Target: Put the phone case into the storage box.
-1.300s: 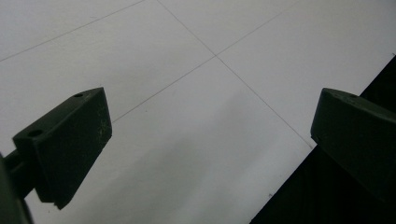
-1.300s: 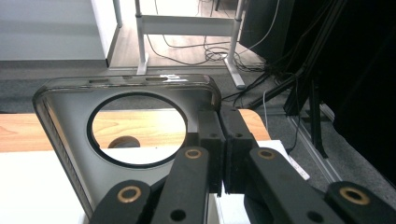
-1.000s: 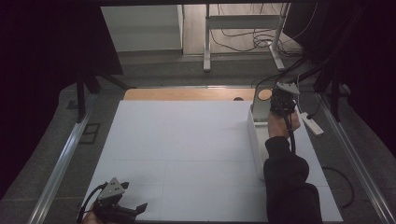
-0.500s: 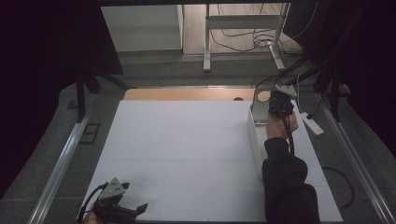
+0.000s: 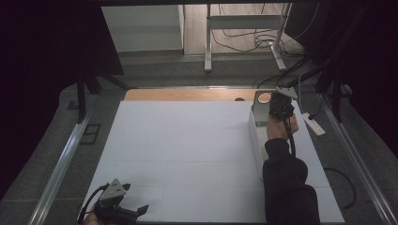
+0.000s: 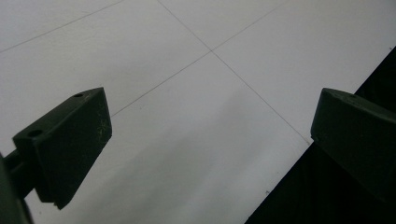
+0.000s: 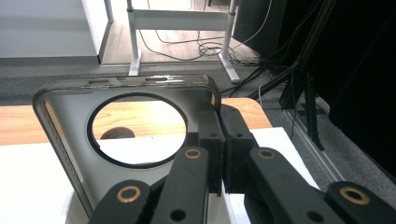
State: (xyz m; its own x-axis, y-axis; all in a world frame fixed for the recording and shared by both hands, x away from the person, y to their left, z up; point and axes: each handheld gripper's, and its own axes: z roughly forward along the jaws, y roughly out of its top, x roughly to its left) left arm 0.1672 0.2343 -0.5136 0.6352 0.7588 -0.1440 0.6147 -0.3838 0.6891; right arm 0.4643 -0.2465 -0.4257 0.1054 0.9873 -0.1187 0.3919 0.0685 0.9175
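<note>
I see a white board (image 5: 187, 154) covering most of the table, ruled with thin grey lines into large panels. A strip of bare wood tabletop (image 5: 187, 95) shows along its far edge. Beyond it lies grey carpeted floor, with a white metal stand (image 5: 244, 28) and loose cables under it. Dark curtains hang on both sides of the room. A white power strip (image 5: 313, 124) lies on the floor off the board's right edge.

The metal panel (image 5: 259, 105) with a round hole stands upright at the far right corner of the board, at the far end of a long, low white piece (image 5: 257, 145) that runs toward me. In the right gripper view the right gripper (image 7: 223, 154) has its jaws pressed together at the panel's (image 7: 70, 121) right-hand edge, just beside the hole. The edge passes behind the jaws, so I cannot tell whether they actually pinch it or merely meet in front of it.

The left gripper (image 5: 136, 212) rests at the near left corner of the board, well apart from the panel. In its own view its jaws stand spread wide over the bare board (image 6: 187, 116), with nothing between them.
</note>
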